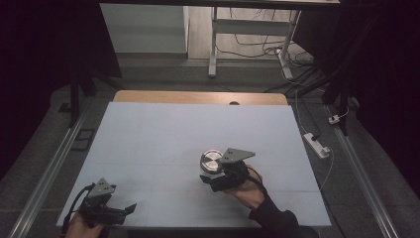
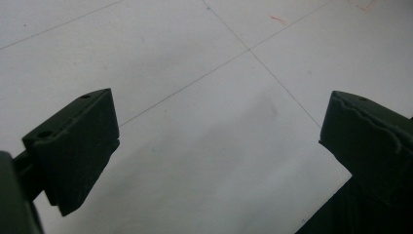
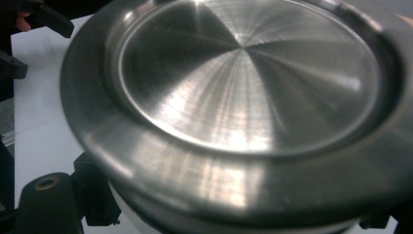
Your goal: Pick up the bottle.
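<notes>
We see the round steel lid (image 1: 212,160) (image 3: 243,83) near the desk's (image 1: 163,134) middle, clamped in the right tongs (image 1: 210,176) and apparently lifted. We judge the carry step is in hand; next comes a level move and gentle set-down. Left tongs (image 1: 130,208) rest apart, holding nothing, at the near-left corner.

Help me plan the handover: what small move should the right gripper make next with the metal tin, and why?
Probably set the metal tin down on the white table. The right gripper is shut on it near its base, while the left gripper waits open, far off at the table's near corner.
</notes>
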Demonstrator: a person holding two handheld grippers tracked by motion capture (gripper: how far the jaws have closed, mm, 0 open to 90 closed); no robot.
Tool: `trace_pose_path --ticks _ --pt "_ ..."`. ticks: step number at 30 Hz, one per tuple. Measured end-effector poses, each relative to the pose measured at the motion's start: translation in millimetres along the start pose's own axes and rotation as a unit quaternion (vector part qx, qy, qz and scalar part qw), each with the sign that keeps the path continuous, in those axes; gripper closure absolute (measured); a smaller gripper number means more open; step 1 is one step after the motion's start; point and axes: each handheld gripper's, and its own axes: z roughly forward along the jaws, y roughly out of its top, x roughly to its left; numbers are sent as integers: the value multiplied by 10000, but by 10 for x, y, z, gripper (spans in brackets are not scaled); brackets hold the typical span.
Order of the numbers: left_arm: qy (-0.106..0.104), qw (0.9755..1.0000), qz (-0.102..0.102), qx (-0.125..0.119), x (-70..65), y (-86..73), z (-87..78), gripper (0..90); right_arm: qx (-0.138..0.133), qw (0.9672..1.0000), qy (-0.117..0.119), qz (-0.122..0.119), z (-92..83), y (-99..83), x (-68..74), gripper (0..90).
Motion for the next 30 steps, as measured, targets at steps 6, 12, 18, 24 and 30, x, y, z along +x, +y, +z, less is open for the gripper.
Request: trace_pose_path --ticks 6,12,18,24,30 --pt "19 10000 24 32 -9 3 7 16 -7 9999 -28 -97 57 58 10 146" --pt "24 10000 55 56 -14 6 10 16 -26 9999 -15 -139 117 107 11 146" --pt "14 10000 53 59 -13 7 11 16 6 9997 28 -223 191 142 37 146" --pt "11 10000 49 56 -12 6 11 16 47 9995 81 -308 271 172 80 147" --pt "8 10000 58 62 -12 6 11 16 39 9992 131 -385 325 215 119 146"
